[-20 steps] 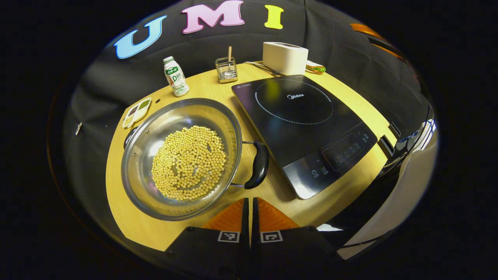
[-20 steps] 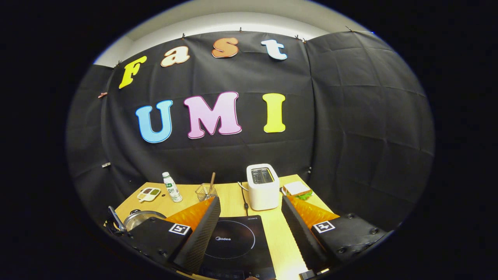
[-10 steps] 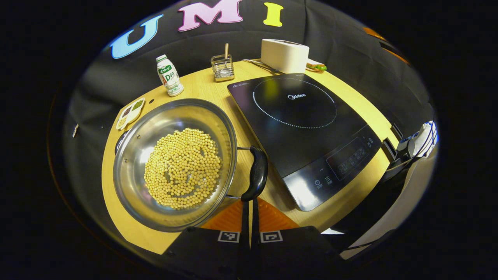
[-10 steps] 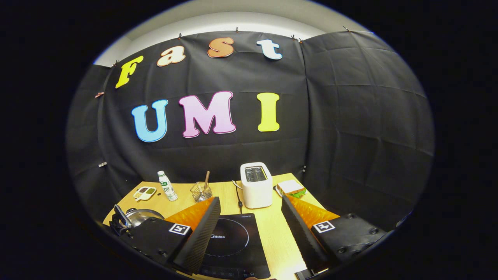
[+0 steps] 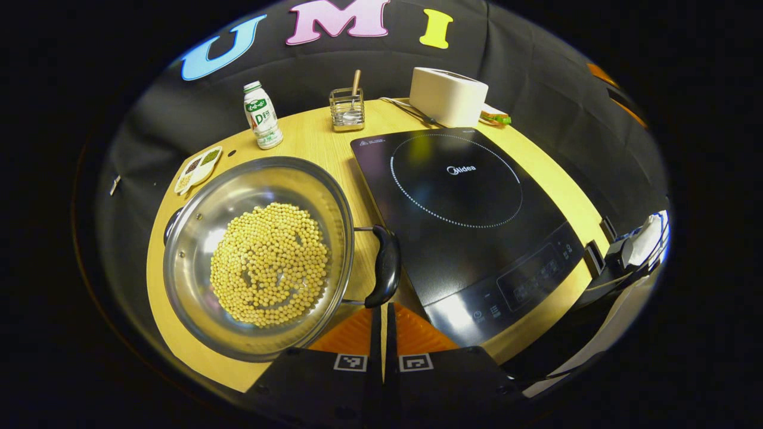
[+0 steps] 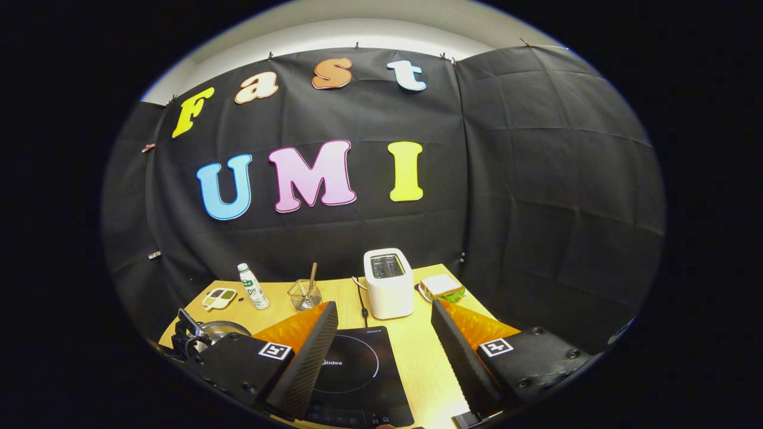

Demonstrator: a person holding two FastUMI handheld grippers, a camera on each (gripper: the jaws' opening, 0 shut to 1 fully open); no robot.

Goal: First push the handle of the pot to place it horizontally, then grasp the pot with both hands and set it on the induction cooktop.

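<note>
A steel pot [image 5: 197, 238] holding soybeans sits on the wooden table, left of the black induction cooktop [image 5: 471, 208]. Its black side handle [image 5: 386, 265] points toward the cooktop; the opposite handle [image 5: 171, 217] peeks out at the far rim. My left gripper [image 5: 381, 307] is shut, with its tips right at the lower end of that black handle, apparently touching it. In the right gripper view my right gripper [image 6: 384, 305] hangs open above the cooktop [image 6: 351, 369], nothing between its fingers. The pot [image 6: 217, 329] lies at that view's lower left.
Along the table's back edge stand a small bottle [image 5: 260, 115], a wire holder [image 5: 347, 109], a white toaster [image 5: 448, 95] and a sandwich [image 5: 493, 114]. A small divided dish [image 5: 198, 170] lies behind the pot. The table's front edge runs just under the left gripper.
My left gripper, shut throughout, has moved forward until its tips reach the lower end of the pot's black handle. The right gripper has drifted slightly and stays open.
</note>
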